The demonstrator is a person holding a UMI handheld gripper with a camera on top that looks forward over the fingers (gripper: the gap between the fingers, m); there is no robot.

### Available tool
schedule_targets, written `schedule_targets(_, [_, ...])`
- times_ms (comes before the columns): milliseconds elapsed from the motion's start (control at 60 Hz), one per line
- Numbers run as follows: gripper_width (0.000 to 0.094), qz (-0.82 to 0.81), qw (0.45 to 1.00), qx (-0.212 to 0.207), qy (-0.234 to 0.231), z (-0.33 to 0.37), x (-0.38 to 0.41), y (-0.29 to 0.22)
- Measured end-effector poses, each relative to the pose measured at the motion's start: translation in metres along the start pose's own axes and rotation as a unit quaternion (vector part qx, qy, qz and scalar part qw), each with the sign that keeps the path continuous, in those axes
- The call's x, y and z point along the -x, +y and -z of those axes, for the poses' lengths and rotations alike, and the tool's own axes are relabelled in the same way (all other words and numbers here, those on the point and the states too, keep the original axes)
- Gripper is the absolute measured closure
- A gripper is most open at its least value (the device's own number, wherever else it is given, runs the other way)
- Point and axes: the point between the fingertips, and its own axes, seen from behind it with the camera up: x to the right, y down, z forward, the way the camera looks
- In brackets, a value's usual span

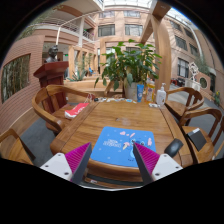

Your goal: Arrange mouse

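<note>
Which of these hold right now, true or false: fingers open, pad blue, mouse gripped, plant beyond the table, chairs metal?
1. The gripper is open. True.
2. The pad on the table is blue. True.
3. The mouse is gripped. False: it lies on the table outside the right finger, untouched.
4. A plant stands beyond the table. True.
5. The chairs are metal. False: they are wooden.

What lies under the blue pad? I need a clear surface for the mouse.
The blue pad lies flat on the wooden table, just ahead of the open gripper. Anything beneath it is covered.
</note>
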Motion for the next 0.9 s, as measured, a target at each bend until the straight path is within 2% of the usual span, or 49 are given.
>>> schedule_targets(133, [0.0084,-0.02,0.999,0.024,0.032,0.0,-0.03,0.026])
schedule_targets(300, [0.008,-0.062,0.991,0.06,0.105,-0.014,-0.135,0.083])
schedule_targets(450, [0.0083,-0.094,0.98,0.063,0.164,-0.025,-0.204,0.1])
schedule_targets(583, [0.0083,-0.111,0.976,0.055,0.177,-0.051,-0.235,0.093])
schedule_targets(850, [0.0071,-0.134,0.968,0.072,0.201,-0.107,-0.275,0.087])
schedule_targets(900, [0.0093,-0.131,0.967,0.072,0.206,-0.114,-0.282,0.085])
